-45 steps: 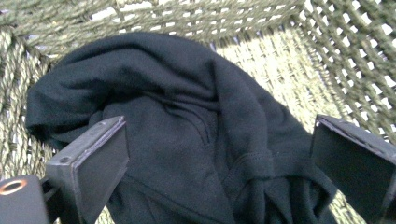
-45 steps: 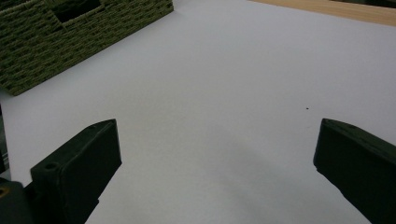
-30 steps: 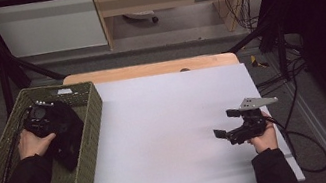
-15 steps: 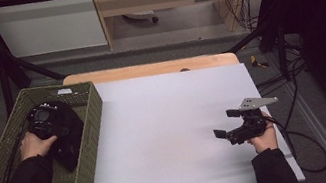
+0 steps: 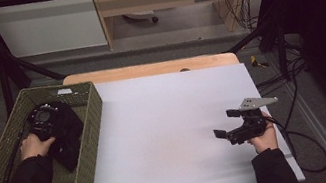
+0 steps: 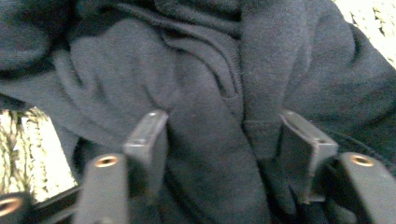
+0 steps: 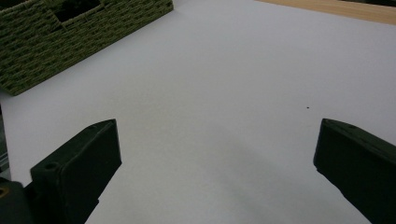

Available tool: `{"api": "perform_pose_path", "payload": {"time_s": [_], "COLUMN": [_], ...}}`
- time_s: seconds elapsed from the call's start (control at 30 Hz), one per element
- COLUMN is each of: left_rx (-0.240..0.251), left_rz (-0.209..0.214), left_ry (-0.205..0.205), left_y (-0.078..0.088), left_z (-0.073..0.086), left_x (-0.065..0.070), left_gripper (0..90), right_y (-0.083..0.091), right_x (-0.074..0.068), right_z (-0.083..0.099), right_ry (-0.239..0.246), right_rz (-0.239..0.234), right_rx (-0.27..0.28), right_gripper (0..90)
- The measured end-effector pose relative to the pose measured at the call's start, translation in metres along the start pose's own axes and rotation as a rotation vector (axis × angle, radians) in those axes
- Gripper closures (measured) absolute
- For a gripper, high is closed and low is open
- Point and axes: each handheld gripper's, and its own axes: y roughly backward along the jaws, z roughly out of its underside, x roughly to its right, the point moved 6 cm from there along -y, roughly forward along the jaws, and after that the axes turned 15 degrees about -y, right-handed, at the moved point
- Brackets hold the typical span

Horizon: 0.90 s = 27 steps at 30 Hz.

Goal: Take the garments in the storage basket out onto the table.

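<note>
Left of the high view: a green woven basket (image 5: pixel 89 130) on the white table (image 5: pixel 171 120), with a black garment (image 5: pixel 69 131) bunched inside it. Left hand (image 5: pixel 36 144) reaching into the basket, left gripper (image 5: pixel 44 117) pressed down onto the cloth near the basket's far end. In the left gripper view, black fleece (image 6: pixel 201 93) across nearly the whole frame, basket weave peeking in at the upper right and lower left corners. Jaws parted, a fold of the cloth lying between them and against both; not clamped tight on it. Lower right of the high view: right gripper (image 5: pixel 231 132) held in the right hand (image 5: pixel 263 140) just above the bare table, pointing left toward the basket and well apart from it. In the right gripper view, jaws spread wide at the lower corners, nothing between them but white tabletop (image 7: pixel 233 93); basket wall (image 7: pixel 70 32) at upper left, a wooden strip (image 7: pixel 345 9) along the upper right edge.
</note>
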Motion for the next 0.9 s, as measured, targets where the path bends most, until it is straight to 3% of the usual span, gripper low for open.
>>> {"api": "perform_pose_path", "payload": {"time_s": [0.13, 0.33, 0.57, 0.9], "left_rx": [-0.005, -0.012, -0.026, -0.011], "left_rz": [0.004, -0.002, 0.005, 0.010], "left_ry": [0.000, -0.009, -0.002, 0.048], "left_y": [0.002, 0.004, 0.006, 0.016], "left_z": [0.000, -0.001, -0.001, 0.001], "left_x": [0.001, 0.002, 0.001, -0.003], "left_gripper": [57.1, 68.4, 71.8, 72.7], "right_y": [0.000, 0.000, 0.000, 0.001], "right_x": [0.000, 0.000, 0.000, 0.000], "right_z": [0.000, 0.000, 0.000, 0.000], "right_ry": [-0.001, 0.000, 0.000, -0.003], "right_rz": [0.000, 0.001, 0.001, 0.000], "right_rx": [0.000, 0.000, -0.001, 0.001], "right_gripper": [1.2, 1.3, 1.2, 1.2]}}
